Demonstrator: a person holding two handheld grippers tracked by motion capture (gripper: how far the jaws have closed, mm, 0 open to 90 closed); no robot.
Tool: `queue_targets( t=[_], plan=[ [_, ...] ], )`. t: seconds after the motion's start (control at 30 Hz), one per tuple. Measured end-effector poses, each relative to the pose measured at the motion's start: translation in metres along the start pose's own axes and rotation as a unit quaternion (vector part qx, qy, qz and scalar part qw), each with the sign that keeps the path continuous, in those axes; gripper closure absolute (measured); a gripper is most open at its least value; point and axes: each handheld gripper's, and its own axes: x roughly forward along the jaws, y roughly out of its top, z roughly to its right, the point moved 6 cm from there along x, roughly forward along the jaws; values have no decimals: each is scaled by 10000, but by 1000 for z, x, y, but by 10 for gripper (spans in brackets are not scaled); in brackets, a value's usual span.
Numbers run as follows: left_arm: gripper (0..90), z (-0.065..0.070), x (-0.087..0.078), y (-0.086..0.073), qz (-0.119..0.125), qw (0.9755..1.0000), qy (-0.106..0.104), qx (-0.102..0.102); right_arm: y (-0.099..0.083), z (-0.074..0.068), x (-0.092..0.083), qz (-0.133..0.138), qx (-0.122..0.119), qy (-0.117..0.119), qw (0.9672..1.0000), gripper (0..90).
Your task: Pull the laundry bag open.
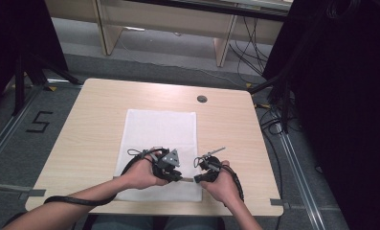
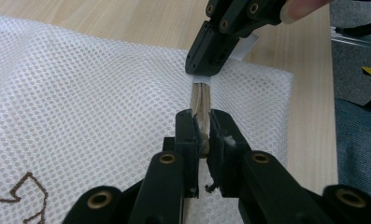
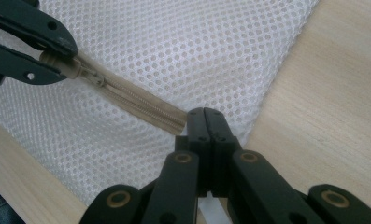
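**Both jaws on the zipper**

My left gripper [image 2: 201, 133] pinches the beige zipper pull [image 3: 57, 63], while my right gripper [image 3: 205, 122] is clamped tight on the zipper's end [image 3: 176, 122] at the corner of the white mesh bag [image 1: 159, 129]. The bag lies flat on the wooden table [image 1: 87, 129] (near my edge of it), with the zipper [image 3: 136, 100] stretched between the two grippers.

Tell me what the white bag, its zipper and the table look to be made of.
White bag: synthetic mesh fabric, likely polyester, judging by the regular round holes and soft sheen. Zipper: beige woven tape with fine coil teeth, probably nylon; matte. Table: pale wood-grain surface, smooth and matte, possibly laminate rather than solid wood.
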Motion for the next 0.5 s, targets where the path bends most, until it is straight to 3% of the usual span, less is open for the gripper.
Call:
queue_targets(
  t=[0.13,0.23,0.3,0.5],
  plan=[
    [819,0,-2,0,-10,10000,24,-46,0,-1,0,12,-14,-11,10000,900],
    [819,0,-3,0,-15,10000,31,35,1,0,0,65,-113,-25,9999,900],
    [819,0,-4,0,-6,10000,30,36,0,-1,0,5,-14,-31,10000,900],
    [819,-1,-6,0,-25,10000,47,72,0,0,0,55,-82,-37,9999,900]
  ],
)
